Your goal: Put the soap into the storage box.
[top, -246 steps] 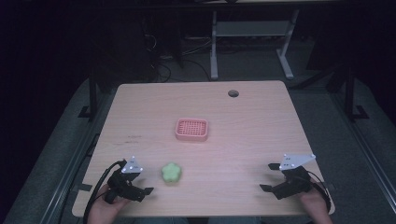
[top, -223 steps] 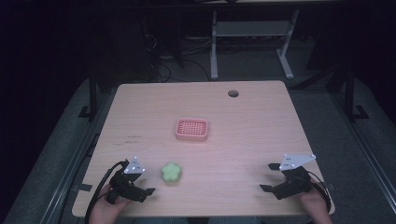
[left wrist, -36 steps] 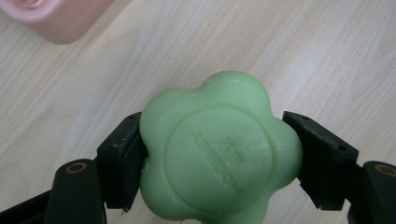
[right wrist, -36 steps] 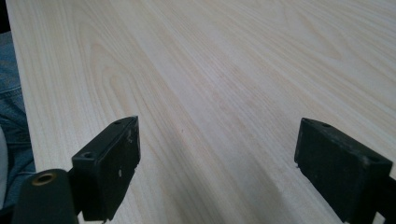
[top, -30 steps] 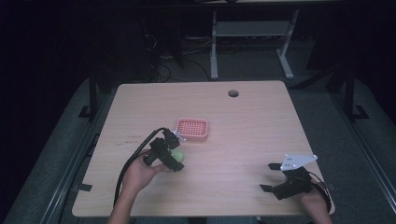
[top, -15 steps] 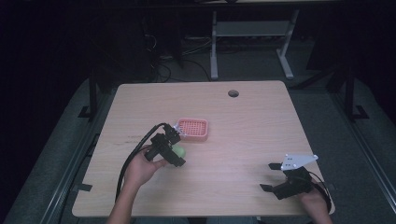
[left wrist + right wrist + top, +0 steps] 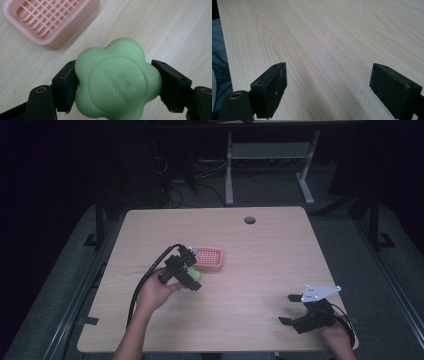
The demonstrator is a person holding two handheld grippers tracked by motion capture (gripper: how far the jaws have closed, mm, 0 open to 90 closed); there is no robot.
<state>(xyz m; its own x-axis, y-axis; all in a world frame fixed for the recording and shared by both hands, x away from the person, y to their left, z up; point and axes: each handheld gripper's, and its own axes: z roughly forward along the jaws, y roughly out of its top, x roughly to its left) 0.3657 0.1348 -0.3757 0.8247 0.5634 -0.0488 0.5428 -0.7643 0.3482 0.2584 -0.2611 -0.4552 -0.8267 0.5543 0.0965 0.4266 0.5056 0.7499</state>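
Two grippers over a wooden table (image 7: pixel 260 250), one of them carrying a green soap.

The left gripper (image 7: pixel 113 85) pinches the flower-shaped green soap (image 7: pixel 117 82) between its two black jaws, one jaw pressed on each side of the bar, whose flat embossed face looks toward the camera. It is held above the bare wood, just beside the pink slatted soap dish (image 7: pixel 47 20), near the dish's closest corner; in the high view the left gripper (image 7: pixel 192 272) and the soap (image 7: pixel 194 274) sit by the dish (image 7: pixel 212 260), left of the table's middle. The right gripper (image 7: pixel 292 312) rests near the table's front right corner, jaws spread wide with only wood grain between them.
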